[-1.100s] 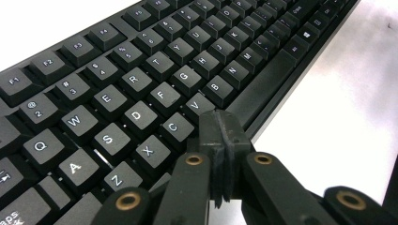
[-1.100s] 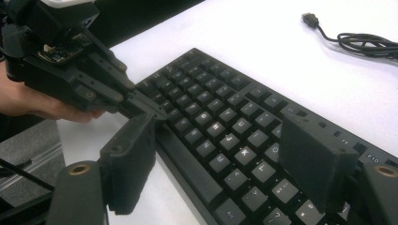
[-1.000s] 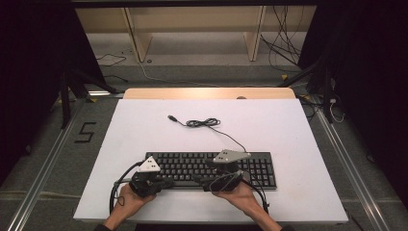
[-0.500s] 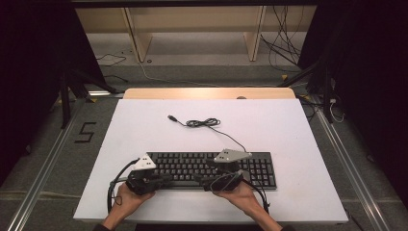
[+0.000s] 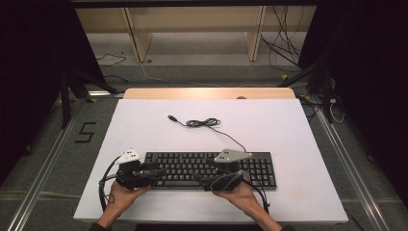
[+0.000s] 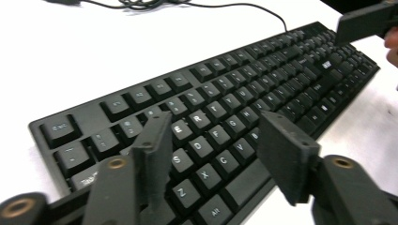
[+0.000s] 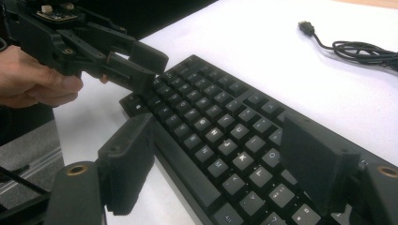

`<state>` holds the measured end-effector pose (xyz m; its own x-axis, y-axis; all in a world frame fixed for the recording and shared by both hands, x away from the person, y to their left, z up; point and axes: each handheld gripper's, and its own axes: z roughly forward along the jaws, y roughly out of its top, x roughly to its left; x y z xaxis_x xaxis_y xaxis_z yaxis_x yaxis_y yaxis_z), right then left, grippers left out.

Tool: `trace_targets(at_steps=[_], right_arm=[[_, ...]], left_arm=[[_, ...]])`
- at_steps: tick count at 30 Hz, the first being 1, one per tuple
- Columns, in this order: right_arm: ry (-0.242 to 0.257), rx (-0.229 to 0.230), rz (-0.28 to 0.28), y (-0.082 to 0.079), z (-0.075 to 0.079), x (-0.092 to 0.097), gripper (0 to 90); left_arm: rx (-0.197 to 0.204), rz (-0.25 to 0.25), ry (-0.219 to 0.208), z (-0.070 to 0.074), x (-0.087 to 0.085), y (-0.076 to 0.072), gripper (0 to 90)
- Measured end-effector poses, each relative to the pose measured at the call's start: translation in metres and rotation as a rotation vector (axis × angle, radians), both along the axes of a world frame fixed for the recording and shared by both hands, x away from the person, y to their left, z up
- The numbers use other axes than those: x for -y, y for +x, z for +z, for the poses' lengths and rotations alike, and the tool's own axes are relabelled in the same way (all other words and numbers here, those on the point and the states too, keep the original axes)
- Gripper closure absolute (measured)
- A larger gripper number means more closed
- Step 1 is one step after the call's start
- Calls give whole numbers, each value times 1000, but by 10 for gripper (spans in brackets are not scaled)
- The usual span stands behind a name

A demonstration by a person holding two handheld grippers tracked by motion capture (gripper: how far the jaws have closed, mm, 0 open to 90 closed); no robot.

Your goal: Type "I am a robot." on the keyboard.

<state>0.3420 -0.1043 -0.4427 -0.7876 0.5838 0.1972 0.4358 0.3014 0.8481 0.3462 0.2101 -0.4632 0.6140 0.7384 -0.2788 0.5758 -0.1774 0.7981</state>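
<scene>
1. Black keyboard (image 5: pixel 211 169) lies flat on the white table (image 5: pixel 288 125), near the front edge, long side across. Its cable (image 5: pixel 207 124) runs back toward the table's middle and ends in a loose coil with the plug free.
2. Left gripper (image 5: pixel 146 169) is at the keyboard's left end. Its jaws have just been opening and now stand apart; in the left gripper view (image 6: pixel 213 140) they hang over the lower left letter keys, with no pad pressing.
3. Right gripper (image 5: pixel 211 174) is at the front edge, right of centre. Jaws wide apart; in the right gripper view (image 7: pixel 218 154) they straddle the front edge and nearest key rows without clamping.
</scene>
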Motion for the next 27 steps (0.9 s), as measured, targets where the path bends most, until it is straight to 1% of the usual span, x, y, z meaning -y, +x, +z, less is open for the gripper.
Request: trace_targets(at_steps=[4, 8, 11, 14, 15, 16, 17, 19, 23, 27], right_arm=[[4, 0, -4, 0, 0, 0, 271], [4, 4, -3, 0, 0, 0, 267], [4, 7, -3, 0, 0, 0, 266], [5, 6, -3, 0, 0, 0, 265], [4, 5, -3, 0, 0, 0, 264], [4, 5, -2, 0, 0, 0, 264], [4, 5, -2, 0, 0, 0, 264], [3, 6, -1, 0, 0, 0, 264], [4, 7, -2, 0, 0, 0, 264], [2, 7, 0, 0, 0, 0, 264]], left_arm=[[-7, 24, -15, 0, -3, 2, 394], [-20, 46, -23, -1, -6, 3, 373], [-25, 54, -23, -1, -7, 4, 381], [-32, 64, -21, -2, -8, 4, 408], [-33, 64, -20, -2, -8, 5, 423], [-34, 65, -19, -2, -8, 5, 461], [-37, 67, -16, -3, -8, 5, 461], [-43, 63, -10, -3, -9, 5, 498], [-47, 62, 2, -5, -9, 6, 628], [-51, 60, 28, -6, -10, 6, 761]])
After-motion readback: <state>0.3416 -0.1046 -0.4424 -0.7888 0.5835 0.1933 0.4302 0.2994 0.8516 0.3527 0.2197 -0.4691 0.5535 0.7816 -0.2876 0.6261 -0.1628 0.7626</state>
